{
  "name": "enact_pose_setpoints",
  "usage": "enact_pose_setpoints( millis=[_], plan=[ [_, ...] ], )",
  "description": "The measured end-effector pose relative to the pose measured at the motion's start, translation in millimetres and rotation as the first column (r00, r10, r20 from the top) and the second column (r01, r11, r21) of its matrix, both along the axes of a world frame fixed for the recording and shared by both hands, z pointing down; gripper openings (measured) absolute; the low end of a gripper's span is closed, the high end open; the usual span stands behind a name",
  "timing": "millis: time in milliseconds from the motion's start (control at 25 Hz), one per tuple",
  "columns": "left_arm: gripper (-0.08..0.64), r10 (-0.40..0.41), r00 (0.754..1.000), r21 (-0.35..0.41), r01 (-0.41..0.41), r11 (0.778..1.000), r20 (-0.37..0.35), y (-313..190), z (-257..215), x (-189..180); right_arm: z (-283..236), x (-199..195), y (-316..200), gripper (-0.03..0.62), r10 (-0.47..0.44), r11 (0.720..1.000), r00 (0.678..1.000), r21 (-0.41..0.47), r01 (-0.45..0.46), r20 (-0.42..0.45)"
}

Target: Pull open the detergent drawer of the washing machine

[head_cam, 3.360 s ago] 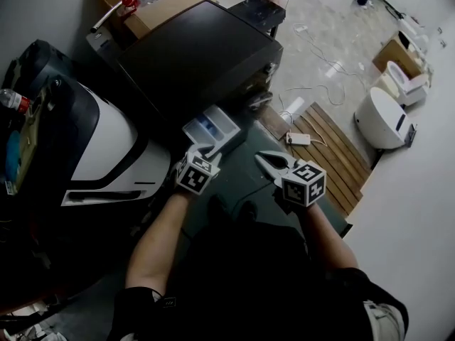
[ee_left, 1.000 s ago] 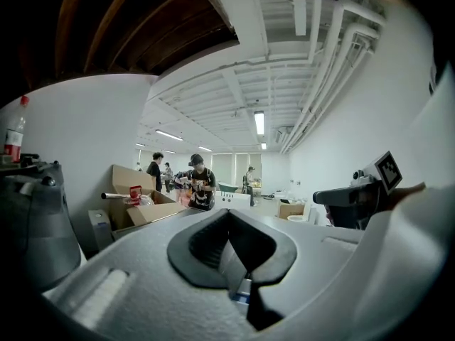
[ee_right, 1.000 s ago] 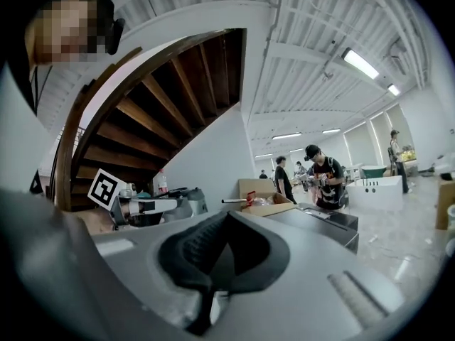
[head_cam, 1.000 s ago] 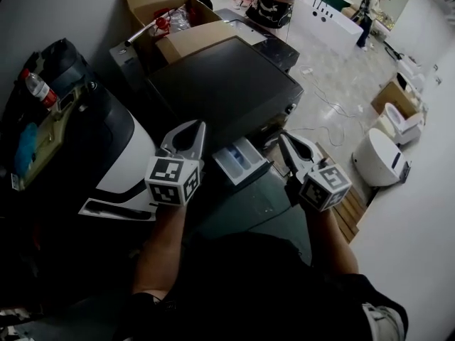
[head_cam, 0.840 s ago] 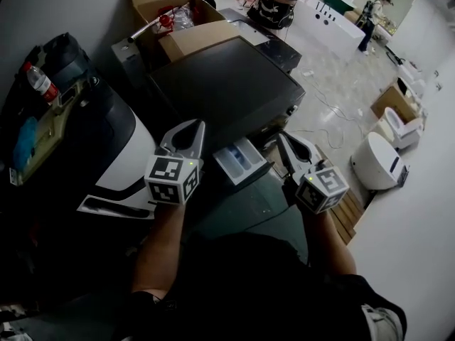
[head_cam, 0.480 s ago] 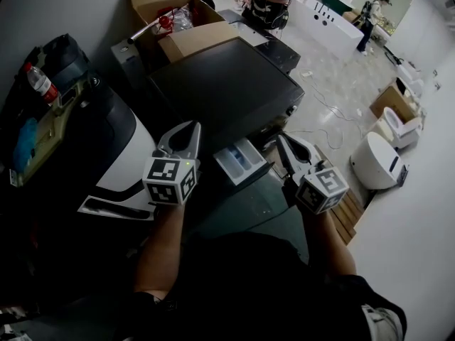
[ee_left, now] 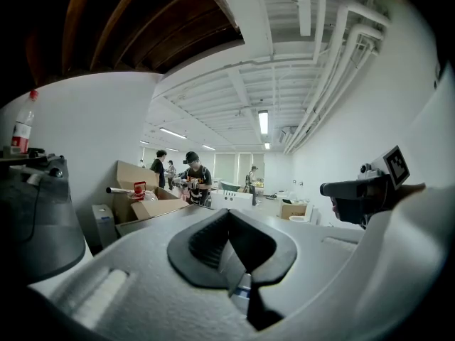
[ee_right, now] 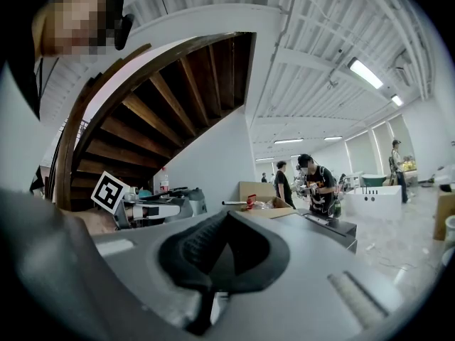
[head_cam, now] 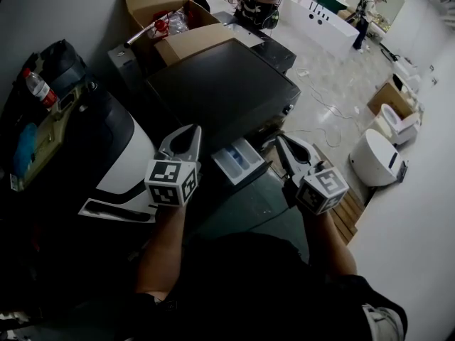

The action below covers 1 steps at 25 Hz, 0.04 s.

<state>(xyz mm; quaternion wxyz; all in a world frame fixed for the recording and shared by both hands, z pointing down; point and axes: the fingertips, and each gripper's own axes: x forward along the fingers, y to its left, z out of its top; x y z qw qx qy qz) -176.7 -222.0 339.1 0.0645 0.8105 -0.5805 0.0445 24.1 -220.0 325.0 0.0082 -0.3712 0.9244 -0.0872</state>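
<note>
Grey plastic detergent drawer [head_cam: 238, 160] stands pulled out of dark washing machine [head_cam: 220, 84], frame centre; left gripper [head_cam: 189, 130] and right gripper [head_cam: 281, 142] flank it, jaws pressed together, empty

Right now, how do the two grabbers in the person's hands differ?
The left gripper sits left of the pulled-out detergent drawer; the right gripper sits to its right. The left gripper points almost straight up the head view; the right gripper leans toward the drawer. Both are shut, empty, and clear of the drawer.

Pale detergent drawer [head_cam: 240, 160], out, open
</note>
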Motion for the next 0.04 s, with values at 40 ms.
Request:
enact_pose_setpoints(
  millis=[40],
  plan=[
    [0.011,0.001,1.000,-0.001,-0.001,1.000,0.000,1.3,0.2,0.9,-3.3,-0.4,1.2,0.002,-0.001,1.000,1.000,0.010,0.001,-0.004]
  ],
)
